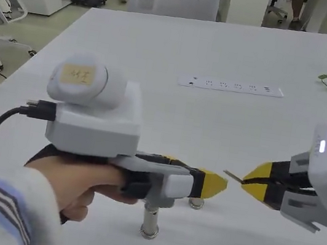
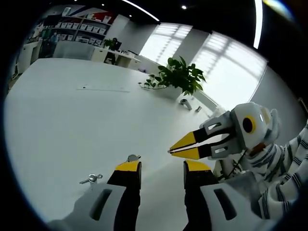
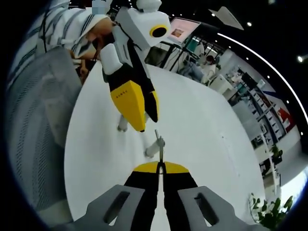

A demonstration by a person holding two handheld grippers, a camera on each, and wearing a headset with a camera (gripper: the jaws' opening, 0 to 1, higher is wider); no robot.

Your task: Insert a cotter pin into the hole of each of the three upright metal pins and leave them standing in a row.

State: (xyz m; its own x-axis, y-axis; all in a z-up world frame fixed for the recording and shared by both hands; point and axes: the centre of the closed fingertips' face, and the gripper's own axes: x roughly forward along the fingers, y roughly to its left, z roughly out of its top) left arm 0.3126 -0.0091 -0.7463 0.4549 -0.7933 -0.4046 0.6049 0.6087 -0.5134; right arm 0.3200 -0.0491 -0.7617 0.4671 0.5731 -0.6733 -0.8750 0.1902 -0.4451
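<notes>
The yellow-tipped right gripper (image 1: 249, 180) held a thin silver cotter pin (image 1: 233, 176) in clamped jaws; the yellow-tipped left gripper (image 2: 162, 168) had jaws apart.

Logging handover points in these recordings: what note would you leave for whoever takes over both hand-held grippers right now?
The left hand-held gripper is open and holds nothing; it hovers low over the white table, above the metal pins.
The right hand-held gripper is shut on a cotter pin, tip pointing toward the left one.
The nearer metal pin stands upright; the second metal pin is partly hidden behind the left jaws.
Done: one cotter pin picked up. Whether any pin already carries one is too small to tell.
Left: insert this cotter pin, then the others, and leave three standing in a row.
</notes>
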